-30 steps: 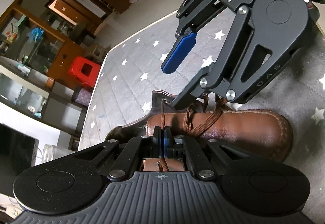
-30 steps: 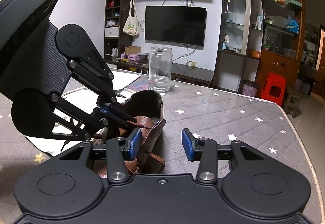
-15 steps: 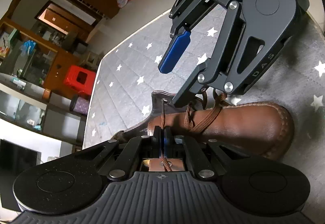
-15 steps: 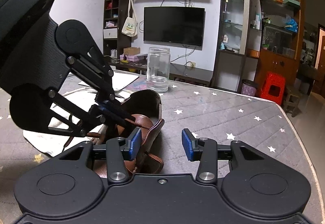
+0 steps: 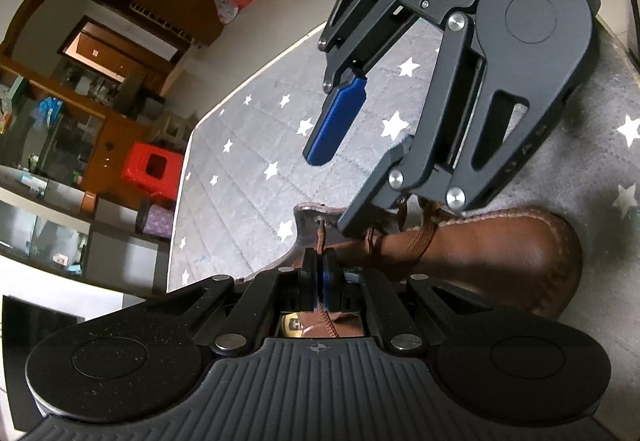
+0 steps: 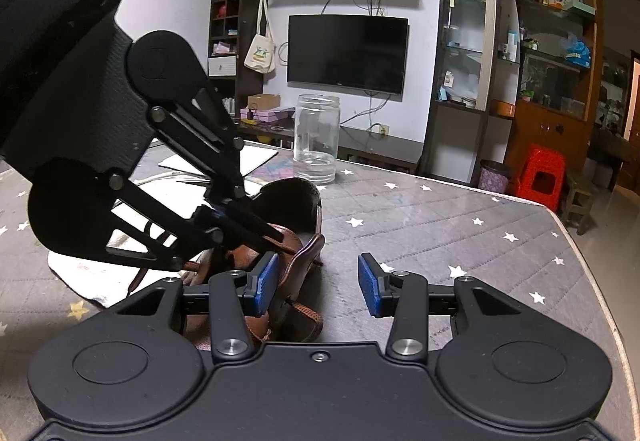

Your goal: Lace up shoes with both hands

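Note:
A brown leather shoe lies on the grey star-patterned cloth, toe to the right in the left wrist view. My left gripper is shut on a brown lace that runs up to an eyelet in the shoe's upper flap. My right gripper is open and empty; it hangs over the shoe's laced middle in the left wrist view, one blue pad in the air. In the right wrist view the shoe sits under the left gripper's fingertips.
A clear glass jar stands on the table behind the shoe. White paper and a white cloth lie to the left. The table's edge runs along the right, with a red stool beyond.
The right gripper has lifted and drifted slightly right above the shoe. The left gripper stays shut on the lace, pulled a little further from the eyelet.

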